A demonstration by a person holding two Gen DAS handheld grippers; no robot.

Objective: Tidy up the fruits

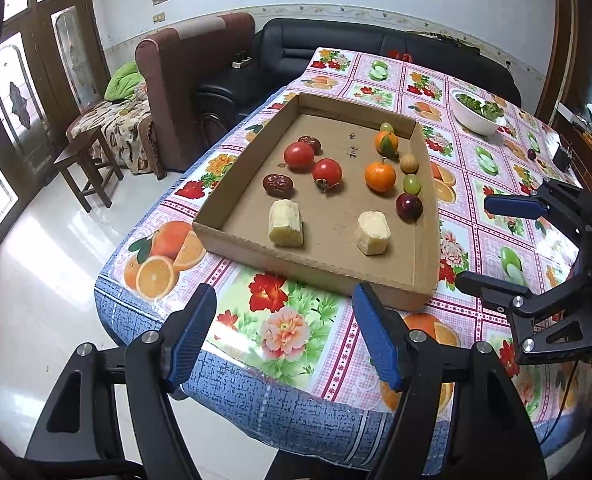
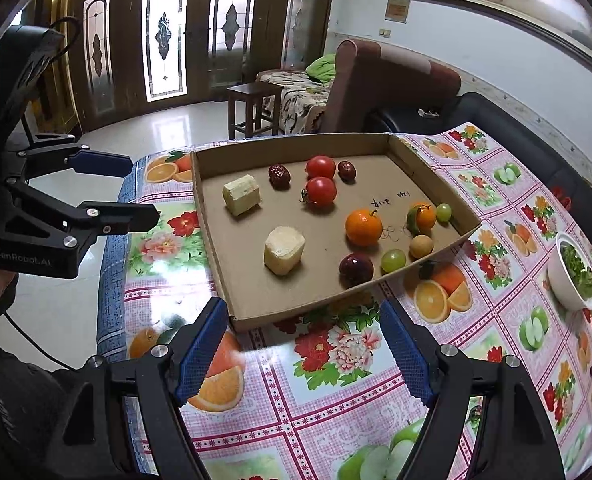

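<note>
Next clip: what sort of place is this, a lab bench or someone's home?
Most likely a home living or dining room. A brown armchair and black sofa stand beside a table with a fruit-print tablecloth, and wooden doors with patterned glass panes close the far side.

A shallow cardboard tray lies flat on the table and holds all the fruit; two red tomatoes sit close together near its far side, flanked by two wrinkled dark red dates; two pale yellow peeled cane chunks rest well apart toward the near side; two oranges, one with a green leaf, lie near a small tan longan; two green grapes and a dark purple plum sit along the tray's right wall.
</note>
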